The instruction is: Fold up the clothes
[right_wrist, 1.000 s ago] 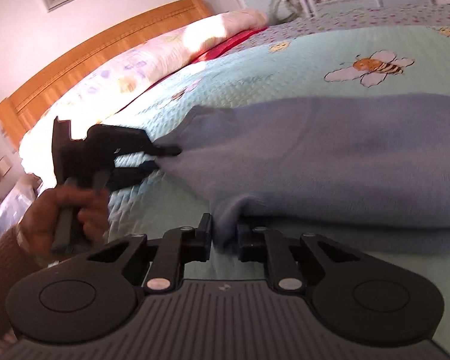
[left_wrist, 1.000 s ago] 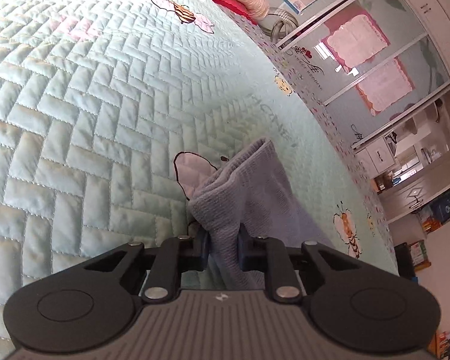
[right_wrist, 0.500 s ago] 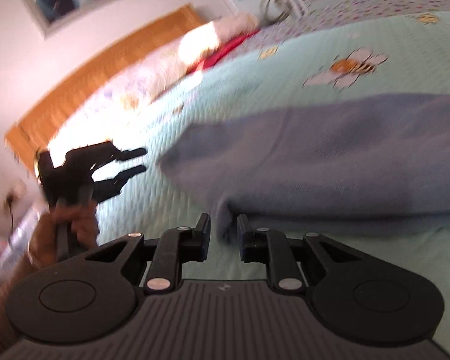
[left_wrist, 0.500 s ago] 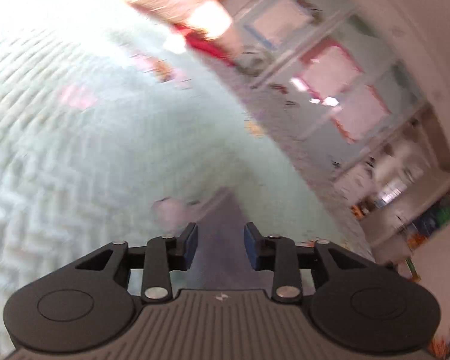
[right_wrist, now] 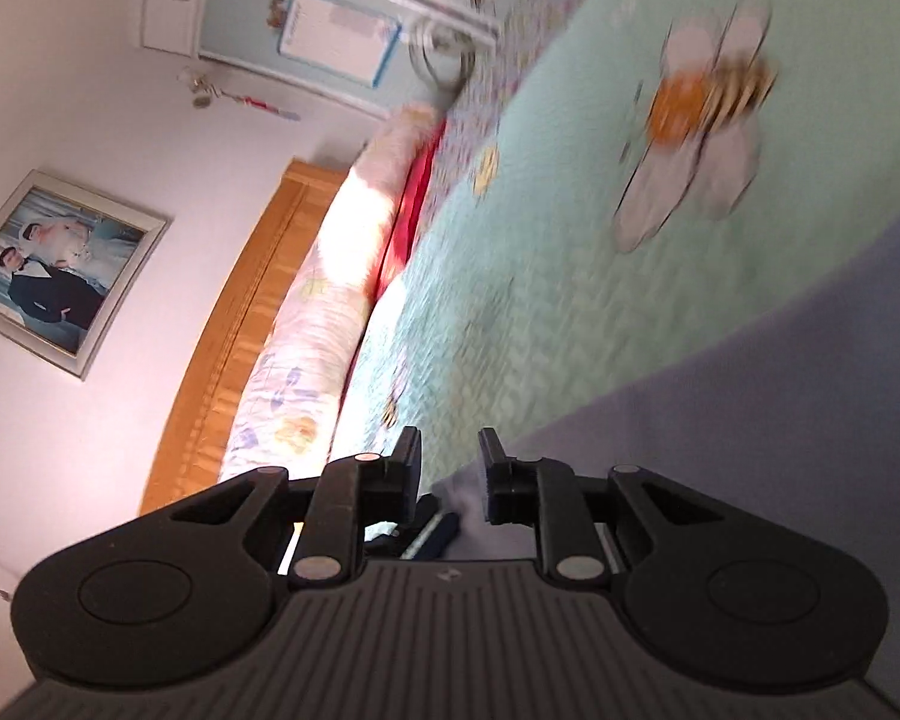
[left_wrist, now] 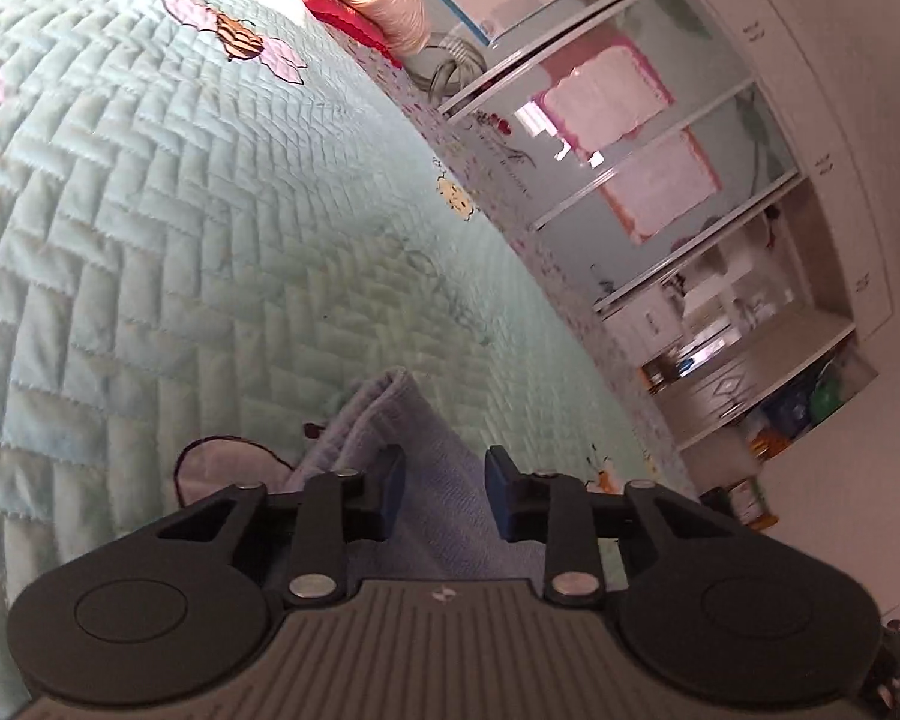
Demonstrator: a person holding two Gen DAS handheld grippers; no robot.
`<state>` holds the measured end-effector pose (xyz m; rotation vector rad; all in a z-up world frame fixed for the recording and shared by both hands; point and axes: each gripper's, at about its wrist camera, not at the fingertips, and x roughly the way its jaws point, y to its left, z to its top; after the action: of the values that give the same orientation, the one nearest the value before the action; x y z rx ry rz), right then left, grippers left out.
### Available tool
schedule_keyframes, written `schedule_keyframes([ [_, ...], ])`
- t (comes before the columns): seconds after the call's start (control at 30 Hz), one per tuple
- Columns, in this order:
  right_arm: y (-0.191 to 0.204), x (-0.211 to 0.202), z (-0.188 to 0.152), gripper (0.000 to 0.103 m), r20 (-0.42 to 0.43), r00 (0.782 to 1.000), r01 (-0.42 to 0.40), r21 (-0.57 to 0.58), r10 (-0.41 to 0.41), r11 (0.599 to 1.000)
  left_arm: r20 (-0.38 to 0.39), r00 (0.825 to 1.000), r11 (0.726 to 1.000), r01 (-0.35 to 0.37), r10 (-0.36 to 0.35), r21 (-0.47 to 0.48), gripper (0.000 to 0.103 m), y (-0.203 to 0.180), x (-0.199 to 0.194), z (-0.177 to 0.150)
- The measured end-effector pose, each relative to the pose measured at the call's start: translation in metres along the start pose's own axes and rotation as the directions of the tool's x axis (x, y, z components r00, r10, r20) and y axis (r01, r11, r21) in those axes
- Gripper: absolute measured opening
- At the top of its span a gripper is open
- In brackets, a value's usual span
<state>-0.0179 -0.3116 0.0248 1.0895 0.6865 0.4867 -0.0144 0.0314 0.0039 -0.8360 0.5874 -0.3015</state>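
Observation:
A blue-grey knitted garment lies on the mint quilted bedspread, its folded end pointing away from me. My left gripper hovers low over that end. Its jaws are closing with the fabric lying between and under them, and the blue pads stand clear of the cloth. In the right wrist view the garment fills the lower right. My right gripper is rolled onto its side at the garment's edge, open, with nothing pinched. A dark part below its fingers is too hidden to tell.
Pillows and a red cushion lie along the wooden headboard beneath a framed picture. Glass-fronted wardrobe doors and shelves stand past the bed's far side. Bee prints dot the bedspread.
Both grippers have let go of the garment, which now lies flat. The left opened wide, then narrowed over the fabric end. The right rolled onto its side and slid along the garment's edge.

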Motion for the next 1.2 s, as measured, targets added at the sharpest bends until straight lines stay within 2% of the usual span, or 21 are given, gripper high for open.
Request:
schedule_keyframes([
  [0.03, -0.003, 0.013, 0.000, 0.021, -0.030, 0.999, 0.020, -0.003, -0.020, 1.000, 0.001, 1.000, 1.000, 0.002, -0.002, -0.011, 0.016, 0.003, -0.002, 0.000],
  [0.1, -0.019, 0.021, 0.001, 0.020, -0.021, 0.993, 0.118, 0.004, -0.117, 0.993, -0.001, 1.000, 1.000, 0.004, -0.004, -0.028, 0.005, 0.008, -0.004, -0.001],
  [0.13, -0.031, 0.021, 0.003, 0.000, -0.008, 0.987, 0.160, 0.028, -0.160, 0.987, -0.003, 1.000, 0.999, 0.004, -0.004, -0.036, 0.004, 0.011, -0.004, -0.002],
  [0.2, -0.042, 0.008, 0.008, 0.000, 0.033, 0.977, 0.210, 0.042, -0.211, 0.977, -0.006, 1.000, 0.999, 0.005, -0.006, -0.051, 0.004, 0.017, -0.005, -0.004],
  [0.3, -0.042, -0.025, 0.016, 0.002, 0.114, 0.963, 0.243, 0.021, -0.244, 0.970, -0.007, 1.000, 1.000, -0.028, 0.028, 0.000, 0.004, 0.007, 0.000, -0.005],
  [0.4, -0.053, -0.080, 0.028, 0.003, 0.196, 0.937, 0.291, 0.026, -0.291, 0.956, -0.007, 0.998, 0.998, -0.057, 0.057, 0.039, 0.004, 0.000, 0.002, -0.005],
  [0.47, -0.072, -0.126, 0.043, 0.003, 0.258, 0.922, 0.280, 0.065, -0.288, 0.958, -0.006, 0.996, 0.992, -0.093, 0.094, 0.082, 0.004, -0.008, 0.005, -0.006],
  [0.53, -0.082, -0.175, 0.057, 0.005, 0.352, 0.866, 0.351, 0.078, -0.355, 0.933, -0.004, 0.991, 0.984, -0.129, 0.131, 0.126, 0.004, -0.016, 0.008, -0.006],
  [0.6, -0.088, -0.222, 0.067, 0.020, 0.447, 0.797, 0.403, 0.109, -0.407, 0.909, 0.000, 0.985, 0.971, -0.169, 0.171, 0.167, 0.004, -0.024, 0.011, -0.006],
  [0.63, -0.089, -0.244, 0.069, 0.032, 0.485, 0.772, 0.400, 0.129, -0.410, 0.907, 0.002, 0.980, 0.963, -0.195, 0.198, 0.183, 0.004, -0.028, 0.013, -0.005],
  [0.67, -0.088, -0.264, 0.068, 0.037, 0.515, 0.760, 0.389, 0.130, -0.398, 0.912, 0.004, 0.974, 0.955, -0.221, 0.225, 0.200, 0.004, -0.033, 0.015, -0.004],
  [0.7, -0.089, -0.278, 0.068, 0.038, 0.531, 0.759, 0.374, 0.119, -0.377, 0.920, 0.007, 0.968, 0.945, -0.247, 0.251, 0.216, 0.004, -0.038, 0.017, -0.004],
  [0.8, -0.101, -0.303, 0.069, 0.040, 0.519, 0.781, 0.344, 0.107, -0.347, 0.933, 0.026, 0.945, 0.920, -0.324, 0.327, 0.221, 0.004, -0.050, 0.018, -0.001],
  [0.83, -0.112, -0.311, 0.069, 0.040, 0.521, 0.767, 0.365, 0.127, -0.375, 0.922, 0.047, 0.934, 0.908, -0.355, 0.354, 0.221, 0.004, -0.056, 0.015, -0.002],
  [0.87, -0.122, -0.319, 0.070, 0.038, 0.523, 0.753, 0.382, 0.147, -0.399, 0.912, 0.073, 0.921, 0.894, -0.388, 0.382, 0.224, 0.011, -0.064, 0.011, -0.005],
  [0.9, -0.137, -0.329, 0.072, 0.032, 0.537, 0.747, 0.354, 0.178, -0.392, 0.918, 0.104, 0.908, 0.878, -0.418, 0.405, 0.233, 0.015, -0.073, 0.006, -0.009],
  [0.93, -0.152, -0.341, 0.073, 0.016, 0.552, 0.738, 0.327, 0.209, -0.387, 0.922, 0.126, 0.904, 0.870, -0.426, 0.407, 0.248, 0.020, -0.085, 0.000, -0.013],
  [0.97, -0.162, -0.354, 0.074, 0.008, 0.569, 0.721, 0.317, 0.236, -0.395, 0.919, 0.139, 0.909, 0.868, -0.417, 0.394, 0.268, 0.020, -0.098, -0.005, -0.018],
  [1.03, -0.163, -0.369, 0.081, 0.012, 0.610, 0.689, 0.327, 0.221, -0.392, 0.919, 0.147, 0.922, 0.863, -0.386, 0.357, 0.325, 0.021, -0.127, -0.013, -0.032],
  [1.13, -0.149, -0.378, 0.079, 0.014, 0.622, 0.699, 0.330, 0.158, -0.353, 0.931, 0.093, 0.959, 0.855, -0.282, 0.268, 0.436, 0.032, -0.173, -0.013, -0.067],
  [1.2, -0.138, -0.365, 0.068, 0.017, 0.556, 0.787, 0.274, 0.073, -0.267, 0.959, 0.019, 0.976, 0.842, -0.196, 0.217, 0.503, 0.033, -0.200, -0.003, -0.099],
])
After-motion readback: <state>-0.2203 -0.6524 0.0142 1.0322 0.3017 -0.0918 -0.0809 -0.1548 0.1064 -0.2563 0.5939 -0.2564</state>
